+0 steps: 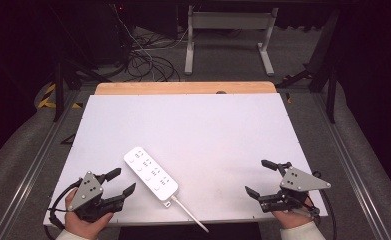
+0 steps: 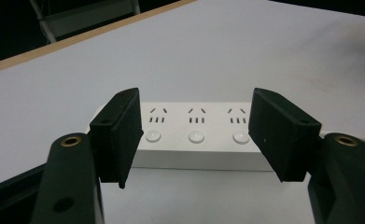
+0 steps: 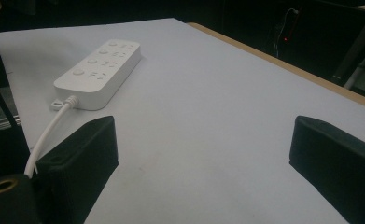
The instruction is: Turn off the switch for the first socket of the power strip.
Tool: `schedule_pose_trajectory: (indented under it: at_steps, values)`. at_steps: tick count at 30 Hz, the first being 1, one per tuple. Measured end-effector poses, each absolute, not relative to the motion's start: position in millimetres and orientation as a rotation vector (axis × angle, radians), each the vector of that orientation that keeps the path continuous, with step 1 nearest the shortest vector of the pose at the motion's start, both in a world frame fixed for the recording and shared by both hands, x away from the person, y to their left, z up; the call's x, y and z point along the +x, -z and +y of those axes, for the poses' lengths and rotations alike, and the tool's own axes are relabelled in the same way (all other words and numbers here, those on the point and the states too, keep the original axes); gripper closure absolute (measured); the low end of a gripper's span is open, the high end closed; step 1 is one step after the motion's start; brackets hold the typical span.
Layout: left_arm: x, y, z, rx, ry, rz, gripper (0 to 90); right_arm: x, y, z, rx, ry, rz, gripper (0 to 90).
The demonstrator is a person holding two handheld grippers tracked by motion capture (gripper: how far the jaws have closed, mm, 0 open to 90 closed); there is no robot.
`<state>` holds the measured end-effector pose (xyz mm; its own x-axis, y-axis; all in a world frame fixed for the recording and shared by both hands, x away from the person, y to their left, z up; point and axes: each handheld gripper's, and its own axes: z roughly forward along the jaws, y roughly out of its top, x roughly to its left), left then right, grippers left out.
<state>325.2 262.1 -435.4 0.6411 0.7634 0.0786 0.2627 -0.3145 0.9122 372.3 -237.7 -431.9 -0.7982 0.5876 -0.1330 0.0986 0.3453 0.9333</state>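
You get a brightly lit white counter (image 1: 208, 130) against dark surroundings; beyond your jaws it looks soft, with faint shadows beneath them.

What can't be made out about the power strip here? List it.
- Power strip cord's far end: cut off by the table edge, high view.
- Both ends of the strip: hidden behind the left tongs in the left gripper view.
- Socket markings: too small in the high view, blurred in the right gripper view.
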Motion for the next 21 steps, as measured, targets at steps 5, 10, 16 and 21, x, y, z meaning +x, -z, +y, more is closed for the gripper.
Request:
schedule_pose_trajectory:
  at_steps: [5,10,16,21]
  values:
    - [324.4,434.4,260.6,1.89,-0.673,0.81,36.7,372.9,432.4,-237.4,0.603,-1.454,2.173,8.1]
    - [322.7,432.9,259.4,1.896,-0.674,0.8,38.9,373.7,433.2,-236.6,0.607,-1.45,2.183,8.1]
    - [325.4,431.7,259.4,1.914,-0.623,0.801,36.6,374.4,433.8,-236.5,0.61,-1.455,2.19,8.1]
    - [333.2,429.0,261.1,1.956,-0.522,0.82,35.3,374.8,434.2,-236.2,0.612,-1.451,2.193,8.0]
